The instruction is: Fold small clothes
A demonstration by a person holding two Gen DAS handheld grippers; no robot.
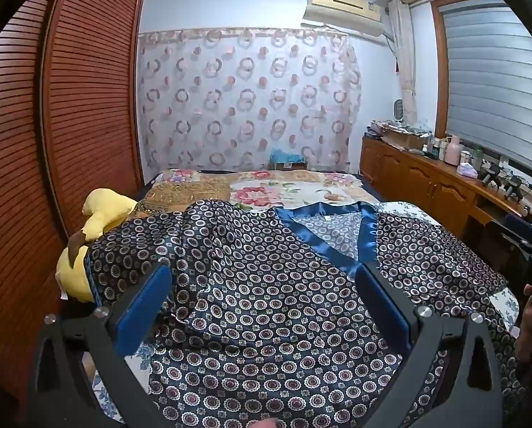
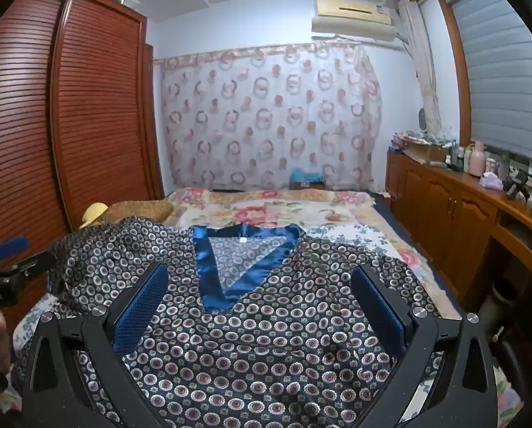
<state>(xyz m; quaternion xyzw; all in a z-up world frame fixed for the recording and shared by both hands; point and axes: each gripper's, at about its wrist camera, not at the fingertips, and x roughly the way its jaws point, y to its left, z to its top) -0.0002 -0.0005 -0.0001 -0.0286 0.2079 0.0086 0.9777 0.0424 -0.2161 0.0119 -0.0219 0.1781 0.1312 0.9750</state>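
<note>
A dark satin top (image 1: 266, 285) with a ring pattern and a shiny blue V-neck trim (image 1: 358, 246) lies spread on the bed, collar away from me. It also shows in the right wrist view (image 2: 266, 349) with the trim (image 2: 209, 271). Its left sleeve is rumpled over a yellow plush toy (image 1: 102, 214). My left gripper (image 1: 264, 271) is open above the top's left half, blue pads wide apart. My right gripper (image 2: 259, 274) is open above the chest, just below the V-neck. Neither holds cloth.
The bed has a floral cover (image 1: 284, 189). A louvred wooden wardrobe (image 1: 70, 107) stands on the left. A wooden cabinet (image 2: 455, 210) with bottles and clutter runs along the right under the window. A patterned curtain (image 2: 266, 114) hangs behind the bed.
</note>
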